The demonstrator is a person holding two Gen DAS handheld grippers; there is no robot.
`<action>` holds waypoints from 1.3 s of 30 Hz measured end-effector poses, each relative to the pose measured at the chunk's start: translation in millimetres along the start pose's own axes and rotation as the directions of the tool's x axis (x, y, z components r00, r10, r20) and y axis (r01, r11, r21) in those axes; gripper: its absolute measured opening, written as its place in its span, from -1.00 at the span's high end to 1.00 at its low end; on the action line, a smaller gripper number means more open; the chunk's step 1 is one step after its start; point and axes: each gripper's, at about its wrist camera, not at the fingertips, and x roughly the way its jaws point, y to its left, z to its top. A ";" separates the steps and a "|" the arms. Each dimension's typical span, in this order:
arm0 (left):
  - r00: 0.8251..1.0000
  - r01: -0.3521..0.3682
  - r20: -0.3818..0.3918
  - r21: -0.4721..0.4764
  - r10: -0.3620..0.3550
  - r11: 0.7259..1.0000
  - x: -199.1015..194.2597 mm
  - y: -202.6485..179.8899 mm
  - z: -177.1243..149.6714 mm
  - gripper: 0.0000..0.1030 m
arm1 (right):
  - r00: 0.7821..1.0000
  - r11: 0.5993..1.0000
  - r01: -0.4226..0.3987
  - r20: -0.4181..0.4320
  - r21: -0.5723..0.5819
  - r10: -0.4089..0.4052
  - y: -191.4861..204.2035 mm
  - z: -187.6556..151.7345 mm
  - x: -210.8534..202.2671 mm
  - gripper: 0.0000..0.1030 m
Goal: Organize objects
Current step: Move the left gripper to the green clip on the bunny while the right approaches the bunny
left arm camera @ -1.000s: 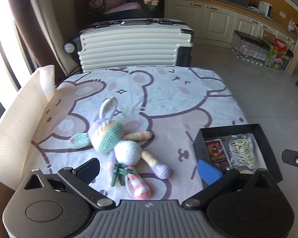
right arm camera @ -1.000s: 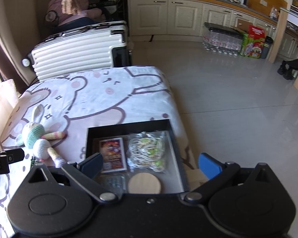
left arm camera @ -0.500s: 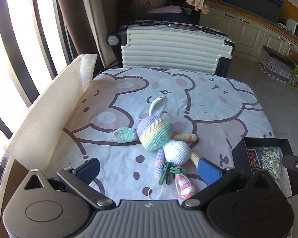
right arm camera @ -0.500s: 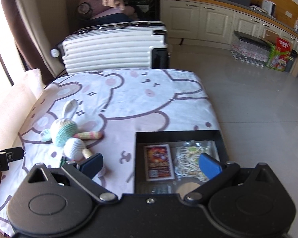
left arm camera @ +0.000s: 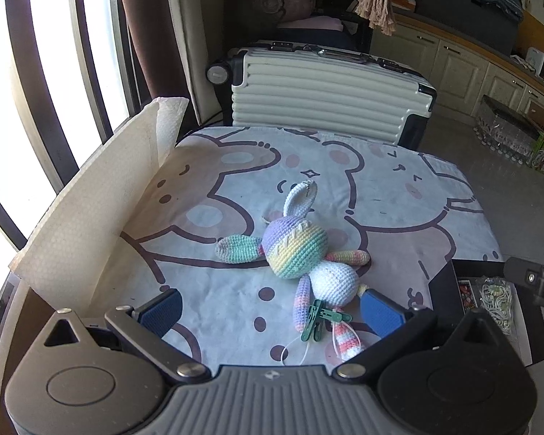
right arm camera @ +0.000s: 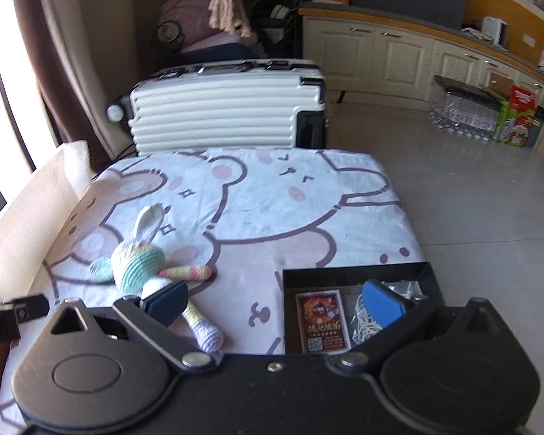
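Our crocheted bunny (left arm camera: 301, 253) lies ears away, legs toward us; black box (right arm camera: 355, 275) right. Both tools (left arm camera: 272, 311) (right arm camera: 275, 302) gape, empty.

From your right wrist view, the right tongs (right arm camera: 273, 304) cover the near part of the black box (right arm camera: 355, 275): one pad hides much of the white cord bundle (right arm camera: 362, 322), and the card (right arm camera: 322, 320) shows print too small to read. The crochet bunny (right arm camera: 141, 261) has its body and one leg behind the other pad. In your left wrist view, the box (left arm camera: 442, 282) is cut by the housing, and the bunny's lower leg (left arm camera: 348, 340) runs under it.
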 end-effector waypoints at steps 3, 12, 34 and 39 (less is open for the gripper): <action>1.000 0.000 0.010 0.017 0.000 1.000 -1.9 -4.5 3.6 -1.00 | 1.000 1.000 -0.015 0.013 0.007 0.015 -2.6 1.9 2.0 -1.00; 0.999 0.040 -0.024 0.018 -0.039 0.999 15.8 -14.1 4.1 -0.81 | 0.997 0.997 -0.077 -0.017 0.031 0.078 -8.8 2.3 15.9 -1.00; 0.973 0.080 -0.217 -0.032 -0.085 0.996 108.2 -17.8 10.7 -0.52 | 0.976 0.983 -0.165 -0.133 0.077 0.174 1.5 12.8 102.2 -1.00; 0.963 0.093 -0.253 -0.026 -0.097 0.995 125.5 -23.7 10.1 -0.44 | 0.965 0.980 -0.190 -0.169 0.064 0.198 17.4 13.9 126.4 -0.96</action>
